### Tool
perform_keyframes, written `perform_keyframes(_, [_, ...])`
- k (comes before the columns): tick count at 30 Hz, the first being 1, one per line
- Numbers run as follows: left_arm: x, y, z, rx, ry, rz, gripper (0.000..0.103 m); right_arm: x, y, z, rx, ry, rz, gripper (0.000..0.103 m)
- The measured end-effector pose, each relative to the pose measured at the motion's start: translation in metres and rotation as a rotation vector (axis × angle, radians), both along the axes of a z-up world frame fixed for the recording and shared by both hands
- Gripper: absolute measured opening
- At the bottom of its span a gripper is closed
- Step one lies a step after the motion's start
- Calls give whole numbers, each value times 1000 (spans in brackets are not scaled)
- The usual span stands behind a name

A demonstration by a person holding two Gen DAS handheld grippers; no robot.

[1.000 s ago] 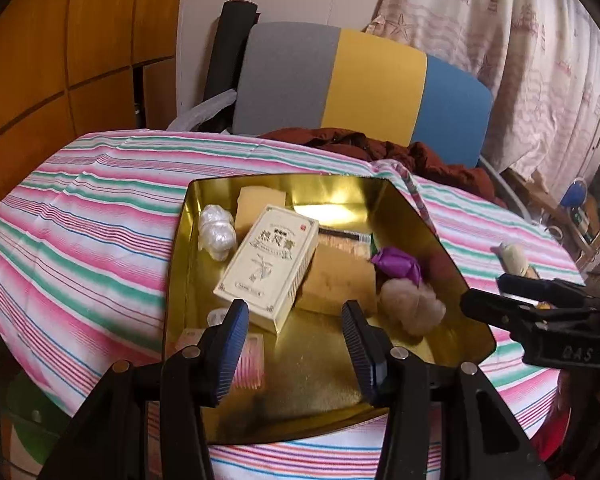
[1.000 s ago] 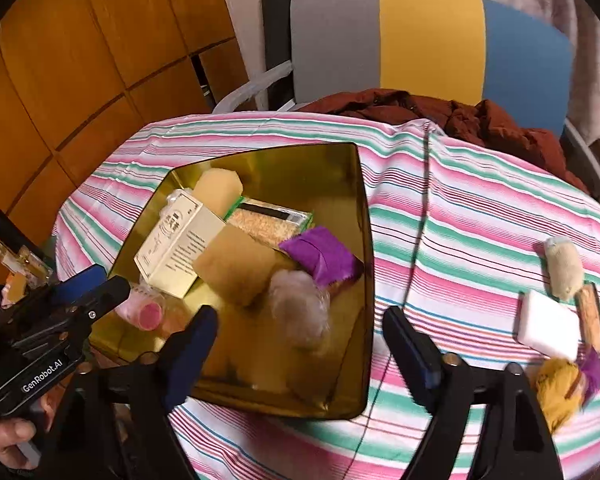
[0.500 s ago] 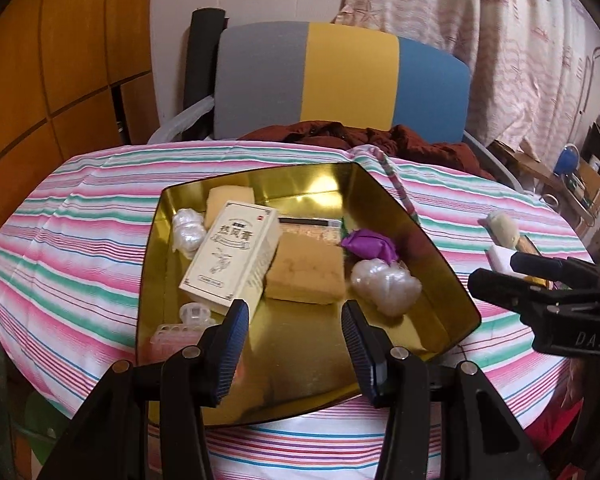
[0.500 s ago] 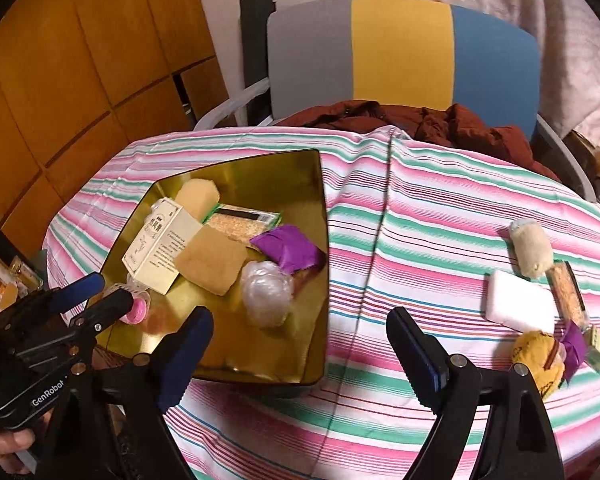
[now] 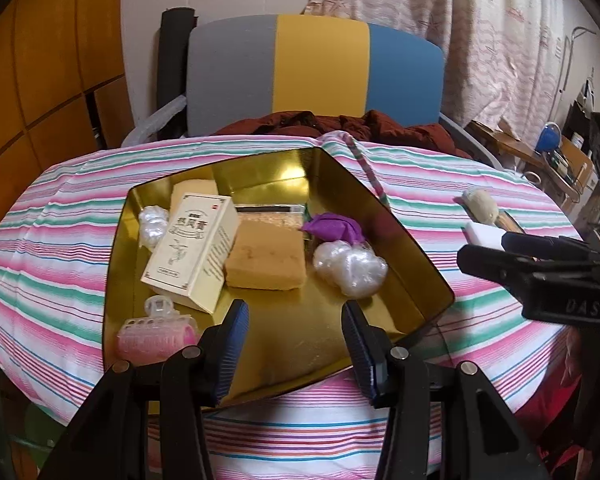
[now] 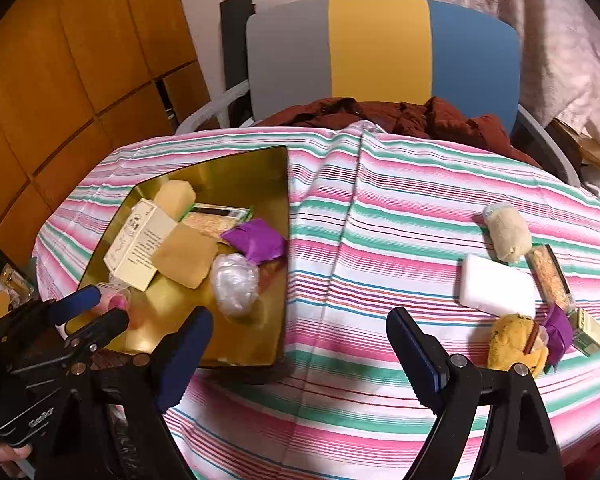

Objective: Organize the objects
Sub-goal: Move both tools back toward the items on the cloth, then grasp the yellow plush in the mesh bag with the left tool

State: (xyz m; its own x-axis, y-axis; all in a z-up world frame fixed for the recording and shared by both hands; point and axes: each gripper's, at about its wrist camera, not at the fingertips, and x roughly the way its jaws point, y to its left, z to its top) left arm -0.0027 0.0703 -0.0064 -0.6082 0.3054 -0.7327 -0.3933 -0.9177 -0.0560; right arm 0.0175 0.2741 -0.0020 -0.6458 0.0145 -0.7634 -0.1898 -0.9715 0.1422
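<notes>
Gold tray (image 6: 276, 280) on the striped counter (image 6: 340, 240) holds sorted items at left; loose items, including a white block (image 6: 496, 290), wait at right. Right gripper (image 6: 300, 344) and left gripper (image 5: 296, 340) hover empty, fingers wide.

The right gripper (image 5: 500, 252), seen from the left wrist, carries the raised letters "DAS"; the cream box (image 5: 192, 256) bears Chinese characters too blurred to read surely

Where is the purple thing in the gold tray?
In the left wrist view, the purple wrapper lies toward the right side of the gold tray, just behind the clear plastic bundle and beside the tan sponge.
</notes>
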Motion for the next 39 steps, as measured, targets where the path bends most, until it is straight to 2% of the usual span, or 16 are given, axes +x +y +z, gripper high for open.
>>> perform_keyframes(8, [5,17,0,-1,-3,-65,49,16,55,-5,-38,-23,-123,89])
perform_keyframes(17, [16,56,2,-12,-10,-196,49,52,153,0,-62,-34,-348,89])
perform_keyframes(24, [27,99,4,-26,-7,-347,49,88,238,-10,-225,30,-612,90])
perform_keyframes(27, [31,122,2,-43,-11,-411,49,103,260,-20,-315,63,-712,90])
perform_keyframes(35, [29,185,-16,-28,-79,-562,50,110,260,-13,-345,162,-700,94])
perform_keyframes(39, [23,216,-25,-12,-124,-590,59,112,262,-14,-387,193,-689,98])
